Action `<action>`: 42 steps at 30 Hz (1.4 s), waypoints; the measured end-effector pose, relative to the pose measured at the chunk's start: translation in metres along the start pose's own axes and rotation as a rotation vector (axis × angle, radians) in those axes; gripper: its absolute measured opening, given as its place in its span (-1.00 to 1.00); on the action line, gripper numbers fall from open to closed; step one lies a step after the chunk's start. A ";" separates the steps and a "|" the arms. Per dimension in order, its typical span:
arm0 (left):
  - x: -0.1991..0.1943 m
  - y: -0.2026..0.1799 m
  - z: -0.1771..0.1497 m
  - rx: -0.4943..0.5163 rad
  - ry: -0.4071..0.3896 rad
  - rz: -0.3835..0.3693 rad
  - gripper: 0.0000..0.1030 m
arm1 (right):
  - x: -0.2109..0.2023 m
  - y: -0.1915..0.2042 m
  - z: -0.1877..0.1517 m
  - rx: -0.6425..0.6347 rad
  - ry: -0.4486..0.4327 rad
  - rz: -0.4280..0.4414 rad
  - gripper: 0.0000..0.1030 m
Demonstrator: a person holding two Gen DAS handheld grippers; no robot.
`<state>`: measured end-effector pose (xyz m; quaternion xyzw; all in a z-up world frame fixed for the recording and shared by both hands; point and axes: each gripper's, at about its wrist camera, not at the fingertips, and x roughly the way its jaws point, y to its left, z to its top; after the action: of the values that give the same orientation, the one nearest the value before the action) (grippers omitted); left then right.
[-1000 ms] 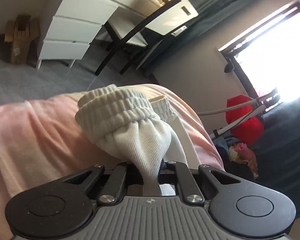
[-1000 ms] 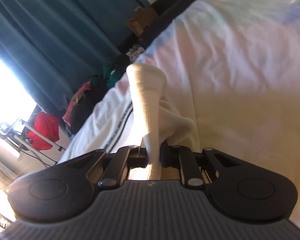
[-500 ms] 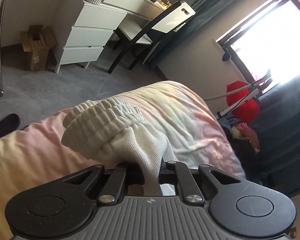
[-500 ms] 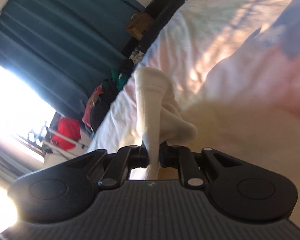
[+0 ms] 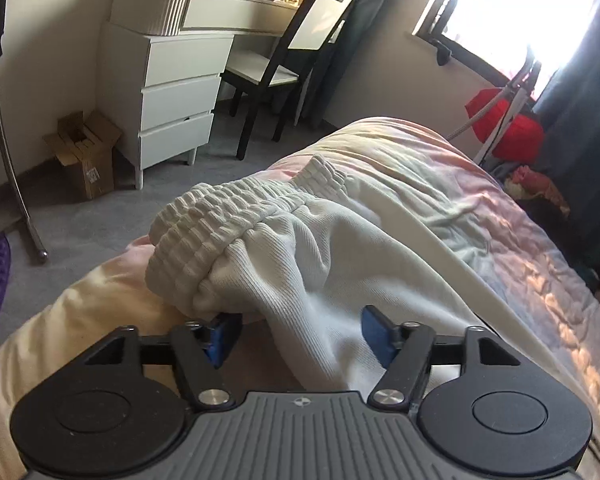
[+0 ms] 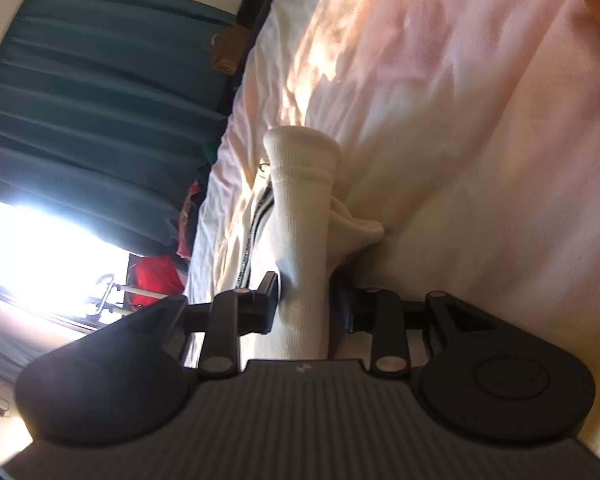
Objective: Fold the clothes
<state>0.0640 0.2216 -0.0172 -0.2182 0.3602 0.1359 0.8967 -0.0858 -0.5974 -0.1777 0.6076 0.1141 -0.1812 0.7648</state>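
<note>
Both tongs, left tongs and right tongs, are opening around bunched white ribbed trousers.

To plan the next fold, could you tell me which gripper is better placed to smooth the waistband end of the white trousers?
Probably the left: the left gripper, jaws opening, sits right at the ribbed waistband. The right gripper, also opening, has only a cuff between its fingers.

This is a bedroom in a home. A bed with a pale pink cover fills the middle, and by the far wall stand a white drawer unit, a dressing table, a chair and a curtained window.
</note>
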 end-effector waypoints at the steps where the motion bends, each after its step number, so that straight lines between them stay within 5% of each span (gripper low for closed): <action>1: -0.006 -0.003 -0.002 0.015 -0.005 0.006 0.59 | 0.002 0.001 0.000 -0.007 0.005 -0.002 -0.37; 6: -0.037 -0.020 -0.012 0.076 -0.024 0.034 0.61 | 0.021 0.007 0.008 -0.023 0.018 -0.006 -0.35; 11: -0.056 -0.059 -0.035 0.242 -0.086 0.087 0.64 | 0.046 0.017 0.013 -0.068 0.025 -0.028 -0.33; 14: -0.051 -0.093 -0.050 0.282 -0.078 0.033 0.65 | 0.054 0.021 0.011 -0.114 -0.005 -0.030 -0.35; 18: -0.035 -0.148 -0.077 0.336 -0.090 -0.105 0.65 | 0.053 0.025 0.001 -0.221 -0.054 -0.074 -0.64; 22: -0.002 -0.189 -0.116 0.407 -0.074 -0.296 0.71 | 0.049 0.030 0.000 -0.247 -0.069 -0.090 -0.69; 29: 0.038 -0.213 -0.177 0.684 -0.076 -0.231 0.76 | 0.044 0.054 0.001 -0.376 -0.088 -0.128 -0.70; 37: 0.041 -0.207 -0.179 0.658 -0.103 -0.246 0.90 | 0.022 0.142 -0.028 -0.648 -0.187 -0.166 -0.72; 42: 0.028 -0.198 -0.175 0.622 -0.108 -0.265 0.90 | 0.009 0.217 -0.083 -0.974 -0.218 -0.132 -0.71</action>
<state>0.0606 -0.0334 -0.0912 0.0283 0.3050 -0.0869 0.9480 0.0167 -0.4754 -0.0077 0.1493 0.1432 -0.2173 0.9539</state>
